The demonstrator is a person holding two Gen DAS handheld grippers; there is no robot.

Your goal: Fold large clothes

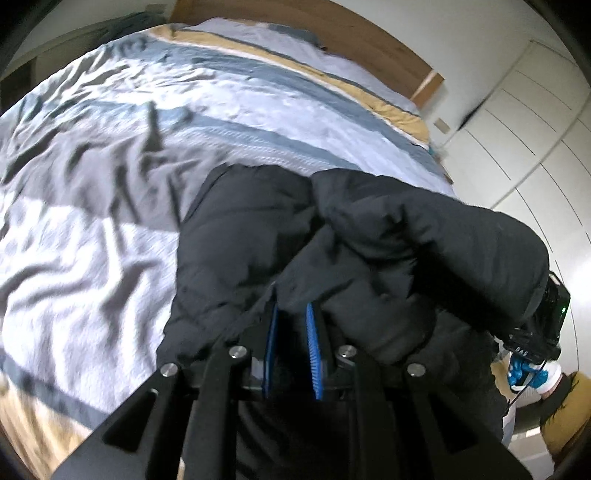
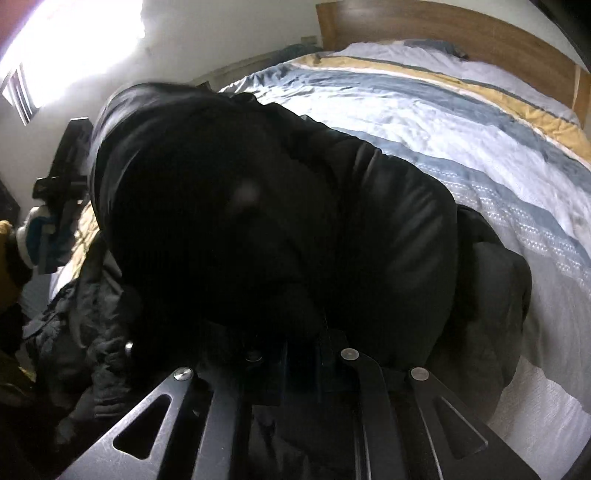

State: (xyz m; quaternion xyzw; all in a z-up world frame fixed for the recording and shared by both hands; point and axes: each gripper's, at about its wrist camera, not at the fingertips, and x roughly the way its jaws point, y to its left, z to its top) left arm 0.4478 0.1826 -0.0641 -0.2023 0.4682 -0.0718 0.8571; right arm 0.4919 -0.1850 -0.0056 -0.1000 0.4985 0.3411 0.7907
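Jacket: a black puffy quilted jacket [image 1: 369, 251], matte, in soft rounded bulges, bunched at the near edge of the bed; a padded sleeve or fold curves over its right side in the left wrist view.
Bed cover: crumpled duvet [image 1: 110, 184] in white, grey-blue and mustard stripes, one band with a fine woven pattern; deep creases near the left edge.
Headboard: smooth brown wood [image 2: 443, 26] along the far edge of the bed.
Left gripper: [image 1: 291, 332] black metal linkage with blue ribbed pads, tilted steeply down over the bed's near edge; jaws close together, clamped on a fold of the jacket.
Right gripper: [image 2: 301, 354] same black linkage, angled steeply down; its pads are lost in dark fabric, the jaws drawn together and buried in the jacket, apparently pinching it.
Hand: the right gripper's handle shows at the right of the left wrist view, held by a white and blue glove [image 1: 532, 373] with a mustard sleeve behind.
Wardrobe: flat white panelled doors [image 1: 535, 122] beyond the bed's right edge.
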